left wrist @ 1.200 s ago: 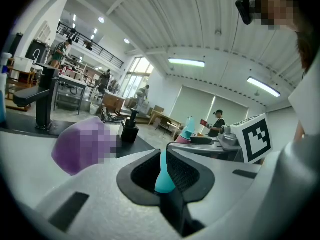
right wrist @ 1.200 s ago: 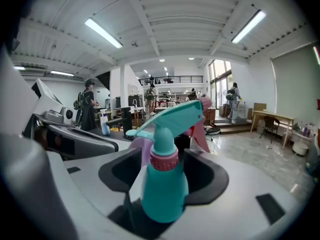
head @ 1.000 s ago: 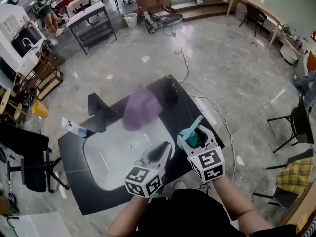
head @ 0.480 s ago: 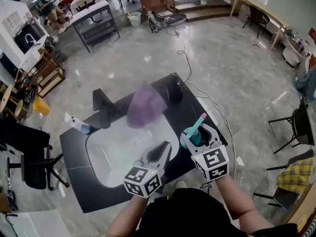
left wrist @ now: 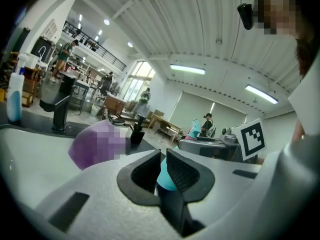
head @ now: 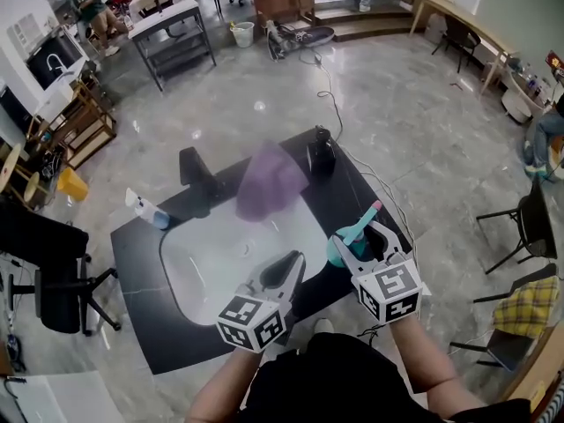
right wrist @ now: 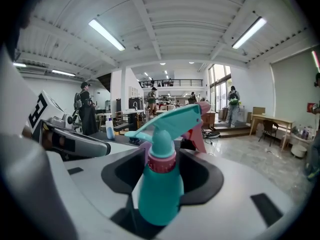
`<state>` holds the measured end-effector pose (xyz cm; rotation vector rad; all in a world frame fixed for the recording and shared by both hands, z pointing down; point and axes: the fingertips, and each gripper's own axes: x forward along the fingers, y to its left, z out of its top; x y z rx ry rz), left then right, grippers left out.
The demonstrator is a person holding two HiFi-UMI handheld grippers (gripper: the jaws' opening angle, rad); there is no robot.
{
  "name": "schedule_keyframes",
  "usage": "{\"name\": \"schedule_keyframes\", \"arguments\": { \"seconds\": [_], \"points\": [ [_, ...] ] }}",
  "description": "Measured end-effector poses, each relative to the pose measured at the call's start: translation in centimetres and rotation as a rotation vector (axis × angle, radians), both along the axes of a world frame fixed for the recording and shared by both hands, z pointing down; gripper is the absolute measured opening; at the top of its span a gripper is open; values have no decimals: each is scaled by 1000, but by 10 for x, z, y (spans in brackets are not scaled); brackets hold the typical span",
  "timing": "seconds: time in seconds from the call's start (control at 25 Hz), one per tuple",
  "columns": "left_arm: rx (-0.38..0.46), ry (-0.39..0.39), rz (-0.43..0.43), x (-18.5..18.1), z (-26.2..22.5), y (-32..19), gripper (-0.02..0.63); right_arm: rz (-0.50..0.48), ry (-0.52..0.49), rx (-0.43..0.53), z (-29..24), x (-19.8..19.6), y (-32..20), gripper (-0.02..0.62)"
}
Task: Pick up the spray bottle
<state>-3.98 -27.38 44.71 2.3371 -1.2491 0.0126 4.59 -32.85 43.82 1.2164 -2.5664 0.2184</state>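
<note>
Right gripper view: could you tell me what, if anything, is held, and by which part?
The right gripper holds the spray bottle by its teal body, below the pink collar.

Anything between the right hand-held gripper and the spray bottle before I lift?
Nothing visible. The spray bottle already stands between the jaws of the right hand-held gripper, its body gripped on both sides.

Room to pass over white sink basin, mid counter. Far rim blocked: black faucet left, dark dispenser right. Near right corner crowded by spray bottle in right gripper.
</note>
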Motion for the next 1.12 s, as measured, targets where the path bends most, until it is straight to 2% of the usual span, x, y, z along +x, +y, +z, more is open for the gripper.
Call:
{"name": "schedule_keyframes", "arguments": {
  "seconds": [0.4,0.8,1.12],
  "points": [
    [8,4,-9,-30,-7,24,9,9,-24,-4,-11,-22,30,206],
    [17,0,23,-39,-11,52,9,31,-35,4,-16,-29,63,206],
    [23,4,22,-48,-16,74,9,-8,-29,18,-24,-48,92,206]
  ]
}}
